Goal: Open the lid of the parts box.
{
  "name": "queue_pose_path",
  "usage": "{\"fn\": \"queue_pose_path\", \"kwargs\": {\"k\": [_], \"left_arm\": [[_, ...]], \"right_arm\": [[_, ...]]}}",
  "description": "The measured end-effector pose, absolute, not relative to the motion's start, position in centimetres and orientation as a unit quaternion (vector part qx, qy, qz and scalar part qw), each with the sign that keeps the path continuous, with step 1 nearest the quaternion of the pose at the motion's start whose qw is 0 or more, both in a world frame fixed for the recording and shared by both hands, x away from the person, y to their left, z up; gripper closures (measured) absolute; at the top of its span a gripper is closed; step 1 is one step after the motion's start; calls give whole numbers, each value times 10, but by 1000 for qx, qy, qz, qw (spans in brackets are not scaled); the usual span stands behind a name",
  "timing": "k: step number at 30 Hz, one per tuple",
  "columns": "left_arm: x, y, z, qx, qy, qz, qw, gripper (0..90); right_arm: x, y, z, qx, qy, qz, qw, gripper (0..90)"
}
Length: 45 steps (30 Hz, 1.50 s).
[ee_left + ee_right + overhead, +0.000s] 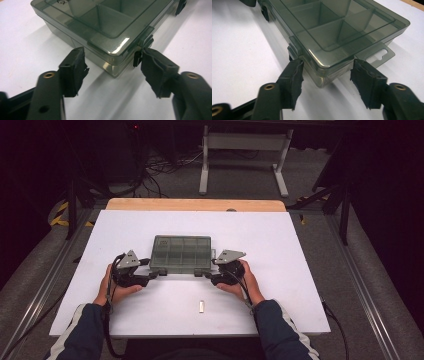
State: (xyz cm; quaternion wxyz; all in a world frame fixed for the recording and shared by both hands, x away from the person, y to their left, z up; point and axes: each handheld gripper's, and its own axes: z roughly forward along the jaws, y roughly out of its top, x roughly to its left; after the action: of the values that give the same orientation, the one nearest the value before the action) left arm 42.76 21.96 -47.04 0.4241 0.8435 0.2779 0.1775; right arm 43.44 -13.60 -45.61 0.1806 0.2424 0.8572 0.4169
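Both tongs sat released, left tongs at 7 o'clock and right tongs at 5 o'clock of the organizer box mid-worktop, straddling its near corners, I'd guess to steady it.

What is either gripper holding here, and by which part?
Nothing is firmly held yet. Each gripper's jaws straddle a near corner of the smoky transparent plastic compartment box, by its front latches: left gripper, right gripper. Pads look just short of clamping.

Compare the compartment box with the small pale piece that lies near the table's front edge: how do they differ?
The compartment box is large, smoky and see-through; the small pale piece is tiny and opaque. The box sits between both grippers; the piece lies apart, nearer the person. Both rest flat on the white table.
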Motion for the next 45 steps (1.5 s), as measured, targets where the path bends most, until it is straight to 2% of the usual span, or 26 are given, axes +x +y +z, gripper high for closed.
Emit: {"fn": "queue_pose_path", "kwargs": {"k": [6, 21, 22, 24, 45], "left_arm": [[427, 220, -471, 845, 278, 166, 425, 415], [428, 220, -471, 846, 282, 161, 424, 426], [429, 220, -471, 847, 280, 162, 422, 432], [429, 219, -472, 849, 282, 164, 416, 498], [427, 219, -471, 850, 277, 160, 418, 519]], "right_arm": [[435, -139, -456, 248, 855, 422, 174, 486], [436, -139, -458, 254, 853, 424, 170, 473], [436, -139, -458, 254, 852, 425, 169, 474], [436, -139, -458, 256, 852, 426, 168, 484], [437, -142, -458, 257, 850, 429, 165, 512]]}}
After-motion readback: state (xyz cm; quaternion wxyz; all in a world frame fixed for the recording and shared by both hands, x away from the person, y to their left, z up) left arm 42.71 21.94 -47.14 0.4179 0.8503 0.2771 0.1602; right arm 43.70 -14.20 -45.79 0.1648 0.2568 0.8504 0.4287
